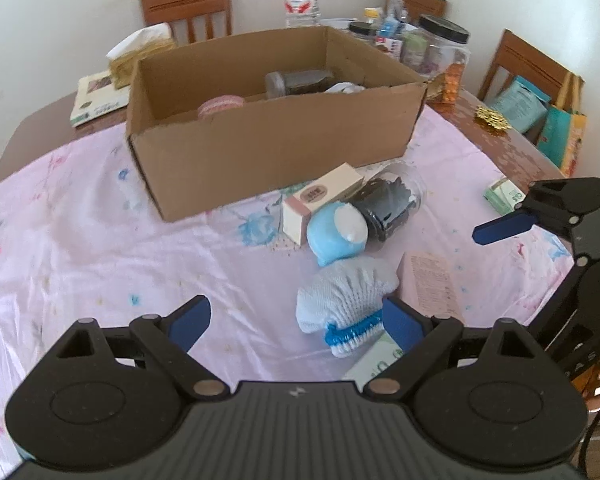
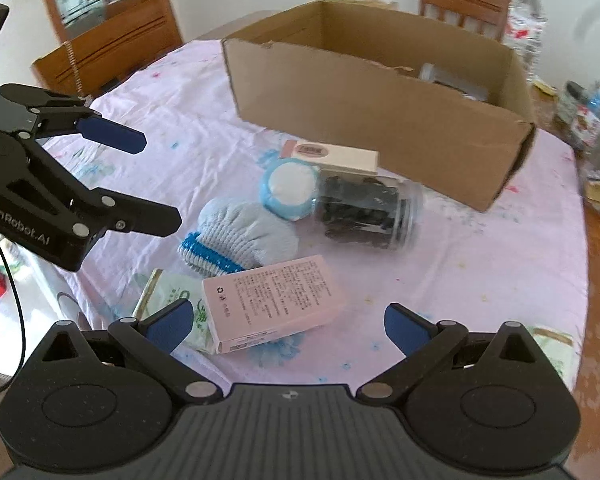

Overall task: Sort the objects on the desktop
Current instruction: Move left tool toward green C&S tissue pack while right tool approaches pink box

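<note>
Cardboard box (image 2: 380, 120) on bench (image 2: 480, 280), pink carton (image 2: 274, 300) with unreadable print nearby, "GenRobot.AI" lettering on left hand-held gripper (image 2: 156, 178), jaws apart, right hand-held gripper (image 2: 288, 326) likewise spread, both empty.

A pink floral cloth (image 1: 100, 240) covers the wooden tabletop (image 1: 512, 152). On the cloth sit a cardboard box (image 1: 268, 148), a knit glove (image 1: 340, 300), a jar (image 1: 392, 200) and a pink carton (image 2: 272, 300).

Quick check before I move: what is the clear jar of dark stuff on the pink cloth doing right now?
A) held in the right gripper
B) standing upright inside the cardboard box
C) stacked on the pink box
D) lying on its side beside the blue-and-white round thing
D: the clear jar lies on its side on the cloth, against the blue-and-white round object, outside the cardboard box; both grippers are open and empty.
</note>
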`<action>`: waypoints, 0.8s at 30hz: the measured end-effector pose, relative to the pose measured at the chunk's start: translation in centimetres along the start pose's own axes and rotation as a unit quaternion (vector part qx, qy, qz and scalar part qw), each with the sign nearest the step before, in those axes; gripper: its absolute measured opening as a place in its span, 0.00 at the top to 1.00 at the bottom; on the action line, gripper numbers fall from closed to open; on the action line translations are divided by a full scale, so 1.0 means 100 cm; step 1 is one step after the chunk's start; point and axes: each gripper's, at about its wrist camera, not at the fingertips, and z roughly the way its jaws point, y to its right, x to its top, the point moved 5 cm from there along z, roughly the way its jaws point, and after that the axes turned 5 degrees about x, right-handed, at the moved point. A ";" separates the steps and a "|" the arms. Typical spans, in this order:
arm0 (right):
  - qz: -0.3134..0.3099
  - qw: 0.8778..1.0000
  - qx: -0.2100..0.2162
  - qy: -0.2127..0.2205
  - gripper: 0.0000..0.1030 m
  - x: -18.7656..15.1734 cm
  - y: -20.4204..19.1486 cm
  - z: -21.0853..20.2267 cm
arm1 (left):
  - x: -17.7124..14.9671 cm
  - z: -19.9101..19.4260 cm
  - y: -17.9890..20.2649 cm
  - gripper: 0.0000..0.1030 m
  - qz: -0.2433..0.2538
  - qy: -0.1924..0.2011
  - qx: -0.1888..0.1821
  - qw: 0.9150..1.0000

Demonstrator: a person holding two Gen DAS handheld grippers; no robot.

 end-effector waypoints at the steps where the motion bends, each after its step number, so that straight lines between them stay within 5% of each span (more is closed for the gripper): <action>1: -0.005 1.000 0.006 -0.002 0.00 0.000 0.000 0.002 | -0.003 0.000 0.001 0.10 -0.009 -0.003 0.005 1.000; 14: -0.070 0.997 0.040 -0.016 0.00 0.008 0.012 0.024 | -0.036 -0.006 0.015 0.10 -0.110 -0.020 0.051 0.992; 24: -0.062 0.998 0.002 -0.021 0.00 0.011 0.045 0.038 | -0.049 0.005 0.044 0.10 -0.149 -0.034 0.055 0.987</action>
